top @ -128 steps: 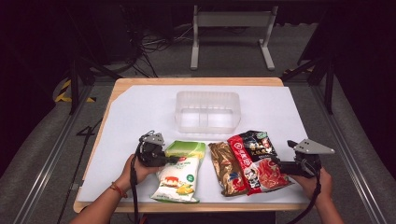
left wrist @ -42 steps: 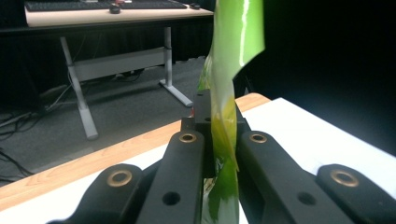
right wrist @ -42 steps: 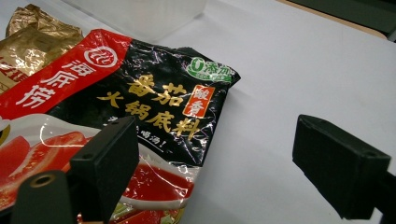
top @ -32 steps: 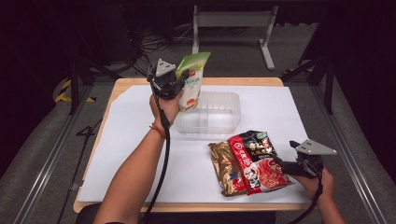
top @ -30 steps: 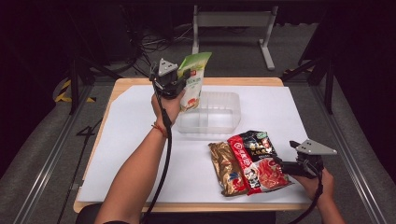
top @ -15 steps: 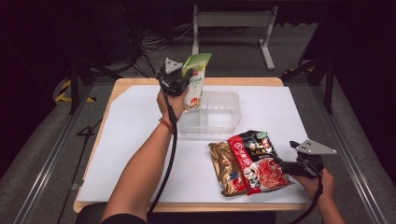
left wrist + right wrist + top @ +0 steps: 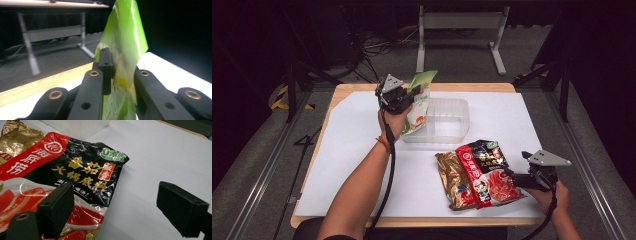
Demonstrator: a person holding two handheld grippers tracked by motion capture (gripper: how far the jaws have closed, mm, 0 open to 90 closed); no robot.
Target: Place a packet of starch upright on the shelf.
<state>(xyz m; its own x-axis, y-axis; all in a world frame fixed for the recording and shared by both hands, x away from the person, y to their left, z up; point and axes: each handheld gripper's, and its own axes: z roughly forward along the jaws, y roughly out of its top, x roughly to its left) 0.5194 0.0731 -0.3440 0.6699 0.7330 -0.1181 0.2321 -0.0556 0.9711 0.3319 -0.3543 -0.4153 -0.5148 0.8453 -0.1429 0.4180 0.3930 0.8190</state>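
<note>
My left gripper (image 7: 408,96) holds a green and white snack bag (image 7: 419,102) upright by its upper part, over the left end of a clear plastic tub (image 7: 447,122). The bag's lower end hangs in or against the tub; I cannot tell which. In the left gripper view the bag (image 7: 125,40) stands between the jaws of my left gripper (image 7: 121,75), which have just been opening slightly and still touch it. My right gripper (image 7: 518,178) rests open at the front right, its jaws beside a red and black sauce packet (image 7: 75,172).
A gold packet (image 7: 453,180) lies partly under the red and black packet (image 7: 484,170) on the white sheet (image 7: 352,150) that covers the wooden table (image 7: 337,92). Dark floor, metal rails and a grey stand (image 7: 459,22) surround the table.
The left hand lifted the snack bag from the front of the table to above the tub, and over the last second lowered it toward the tub. The right gripper has stayed put.
</note>
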